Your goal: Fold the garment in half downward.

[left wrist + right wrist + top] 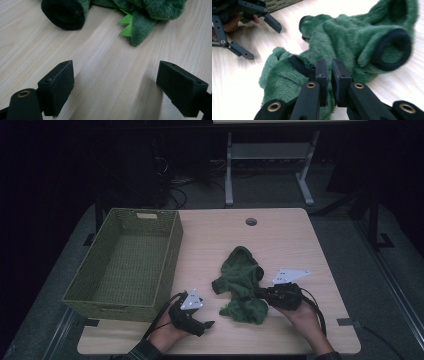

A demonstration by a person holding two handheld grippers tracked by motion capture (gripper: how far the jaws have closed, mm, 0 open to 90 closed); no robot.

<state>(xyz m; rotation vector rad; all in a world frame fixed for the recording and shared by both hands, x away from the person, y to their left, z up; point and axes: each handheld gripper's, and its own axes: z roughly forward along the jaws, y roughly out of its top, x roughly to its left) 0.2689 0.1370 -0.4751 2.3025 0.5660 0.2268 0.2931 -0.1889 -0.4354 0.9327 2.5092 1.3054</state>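
Note:
A green fleece garment [242, 280] with black cuffs lies crumpled on the wooden table [290, 240], right of centre. My right gripper [260, 292] comes in from the garment's right side. In the right gripper view its jaws [329, 62] stand almost together, shut on a fold of the garment [352, 35] beside a black trim. My left gripper [206, 326] rests near the table's front edge, left of the garment and apart from it. Its jaws [115, 85] are wide open over bare wood, with the garment [150, 10] and a bright green spike farther ahead.
A green woven basket [120, 305] stands on the table's left side, with nothing visible inside it. A round cable hole [251, 221] sits near the table's far edge. In the right gripper view the left gripper [263, 42] shows open at the upper left.

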